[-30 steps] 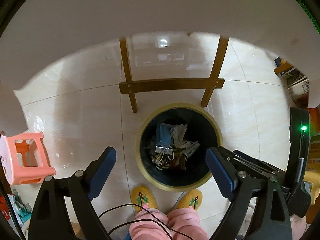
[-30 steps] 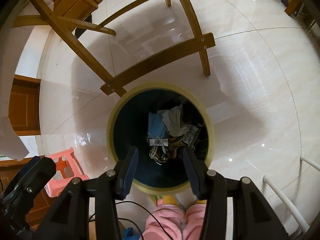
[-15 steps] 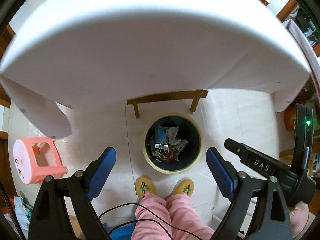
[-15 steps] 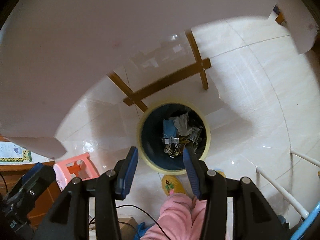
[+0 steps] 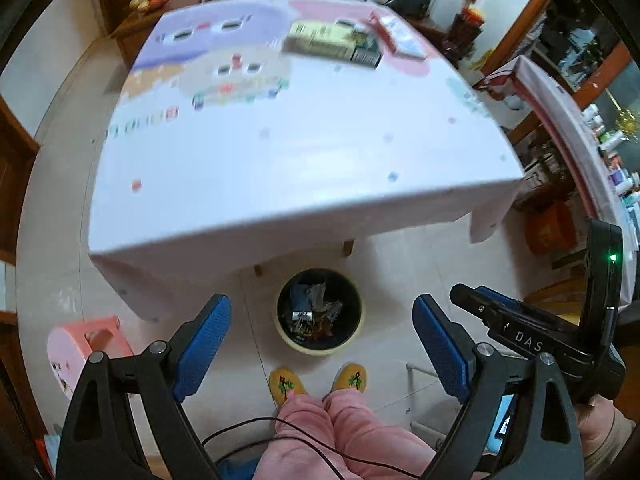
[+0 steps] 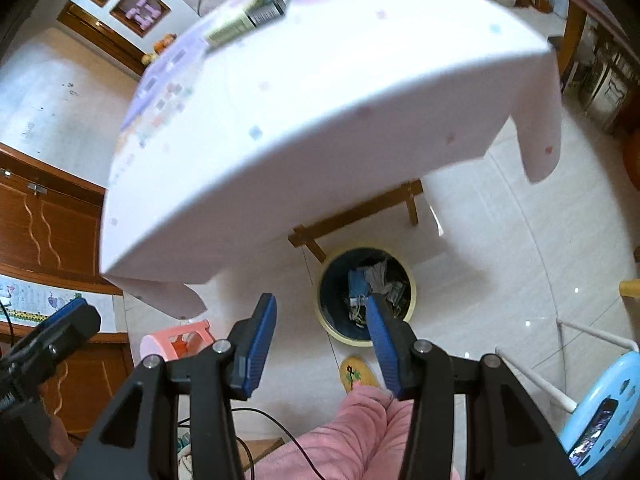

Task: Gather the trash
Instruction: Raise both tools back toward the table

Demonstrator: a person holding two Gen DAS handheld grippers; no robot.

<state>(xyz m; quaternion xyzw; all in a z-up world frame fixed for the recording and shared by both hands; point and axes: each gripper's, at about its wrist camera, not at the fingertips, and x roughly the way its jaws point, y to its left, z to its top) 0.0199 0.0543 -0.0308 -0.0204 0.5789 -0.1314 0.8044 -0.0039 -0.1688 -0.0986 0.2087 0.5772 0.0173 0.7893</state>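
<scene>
Both views differ sharply from a second ago: then the round dark trash bin with a yellow rim filled the middle of each frame under the wooden table legs; now it sits small on the glossy cream floor tiles, and the top of the table in its white cloth with small coloured squares is in view, so both grippers have risen. Tabletop is motion-blurred; a flat yellow-green box and a red-edged packet lie at its far end.

Left gripper: blue ribbed pads spread wide, nothing between them. Right gripper: pads about half apart, nothing pinched.

Bin holds crumpled grey and blue paper scraps, loosely piled. It stands on the floor just beyond the person's yellow embroidered slippers, by the table's wooden crossbar. Pink plastic stool stands left of the bin, well apart from it. Pink fleecy trousers at bottom edge.
</scene>
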